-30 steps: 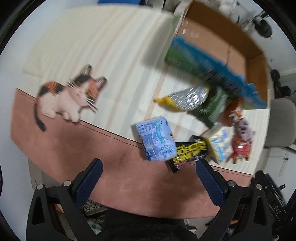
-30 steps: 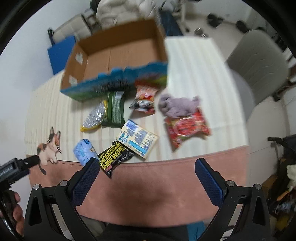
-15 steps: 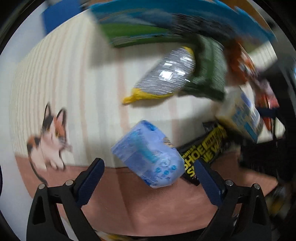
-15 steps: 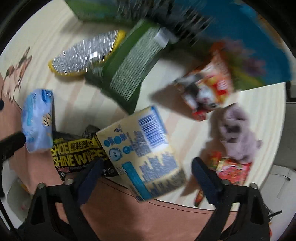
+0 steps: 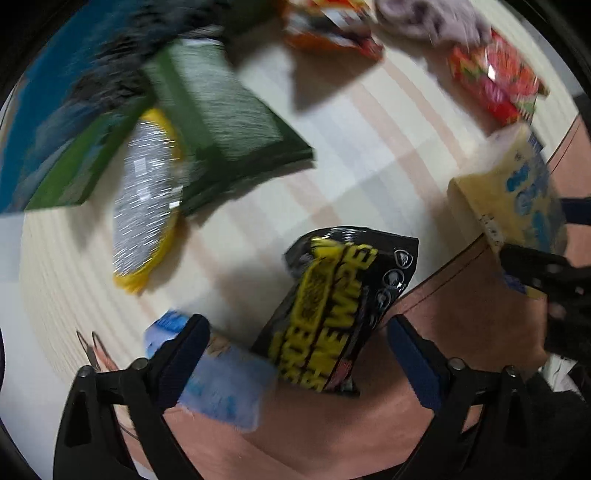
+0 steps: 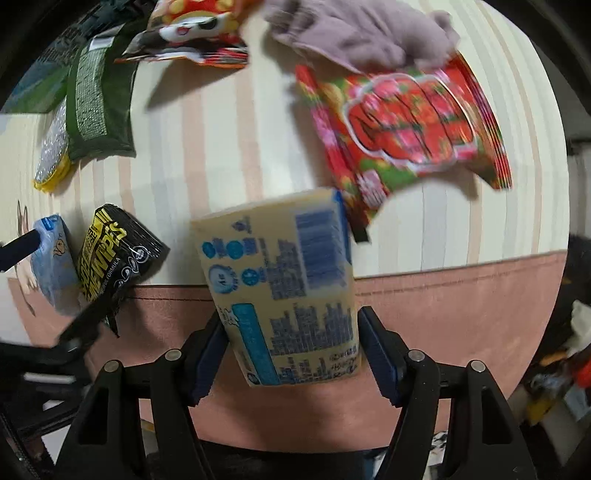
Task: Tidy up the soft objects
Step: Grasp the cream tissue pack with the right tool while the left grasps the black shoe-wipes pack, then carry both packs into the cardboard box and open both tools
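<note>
Yellow pack [image 6: 288, 291] between the closing right hand-held gripper [image 6: 291, 354], pads seemingly touching; left hand-held gripper [image 5: 295, 354] unclenched over black wipes [image 5: 332, 314], a slippery pouch likely to squirt free.

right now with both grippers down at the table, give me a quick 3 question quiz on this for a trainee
1. True or false: the right gripper has the pale yellow pack between its fingers.
2. Which item lies between the left gripper's fingers? A) red snack bag B) black shoe shine wipes pack C) green packet
3. Fill in: the grey plush toy lies partly on top of the ____ snack bag.

Key
1. True. Its jaws have just been closing and its pads sit at the pack's two sides.
2. B, the black shoe shine wipes pack. The light blue tissue pack is there too; the jaws have been closing but stand apart from both.
3. Red: the red snack bag.
</note>
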Available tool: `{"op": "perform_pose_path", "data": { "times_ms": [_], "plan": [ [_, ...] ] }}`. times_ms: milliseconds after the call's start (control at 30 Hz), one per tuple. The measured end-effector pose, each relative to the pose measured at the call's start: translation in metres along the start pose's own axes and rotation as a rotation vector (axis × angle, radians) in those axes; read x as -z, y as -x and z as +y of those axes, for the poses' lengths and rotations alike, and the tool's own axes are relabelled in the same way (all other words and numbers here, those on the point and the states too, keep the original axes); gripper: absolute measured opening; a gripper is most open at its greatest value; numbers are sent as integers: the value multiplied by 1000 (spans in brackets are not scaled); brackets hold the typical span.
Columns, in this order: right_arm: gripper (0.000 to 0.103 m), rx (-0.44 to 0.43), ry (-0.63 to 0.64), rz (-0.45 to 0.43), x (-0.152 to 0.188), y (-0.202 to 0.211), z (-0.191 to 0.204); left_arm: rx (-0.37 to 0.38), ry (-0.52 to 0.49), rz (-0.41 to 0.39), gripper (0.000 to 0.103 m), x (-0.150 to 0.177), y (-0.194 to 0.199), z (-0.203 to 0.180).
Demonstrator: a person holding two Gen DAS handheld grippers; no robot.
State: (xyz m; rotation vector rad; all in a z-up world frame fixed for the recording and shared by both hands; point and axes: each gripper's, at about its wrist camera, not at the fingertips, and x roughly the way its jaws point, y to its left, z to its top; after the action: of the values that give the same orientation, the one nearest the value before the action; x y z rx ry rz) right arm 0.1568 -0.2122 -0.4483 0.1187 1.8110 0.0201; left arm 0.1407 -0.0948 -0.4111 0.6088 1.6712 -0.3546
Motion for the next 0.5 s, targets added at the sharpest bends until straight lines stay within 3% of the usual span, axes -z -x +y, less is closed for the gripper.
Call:
{"op": "perform_pose_path", "data": {
  "times_ms": [33,67,133,267,333,433,500],
  "plan": [
    [73,-7,-9,-14,1,-1,-2,10,0,15,74,0,-4,-3],
    [74,-9,-15,-23,3,-2,-3,26,15,32,52,1,-8,-5],
    [74,-11,-26,-32,5,-1,-8,51,94,55,49,5,-10,-1],
    [72,8,-43,-37,6,-3,-9,247,359,108,50,25,-15,25],
    [70,-32,-59,-11,17,-15,-2,291,449,115,52,36,-19,37],
    [72,-51,-70,-2,25,-17,-2,348,479,116,59,50,-24,42],
    [78,-23,-69,-27,28,-17,-1,336,459,112,59,61,-25,38]
  ]
}}
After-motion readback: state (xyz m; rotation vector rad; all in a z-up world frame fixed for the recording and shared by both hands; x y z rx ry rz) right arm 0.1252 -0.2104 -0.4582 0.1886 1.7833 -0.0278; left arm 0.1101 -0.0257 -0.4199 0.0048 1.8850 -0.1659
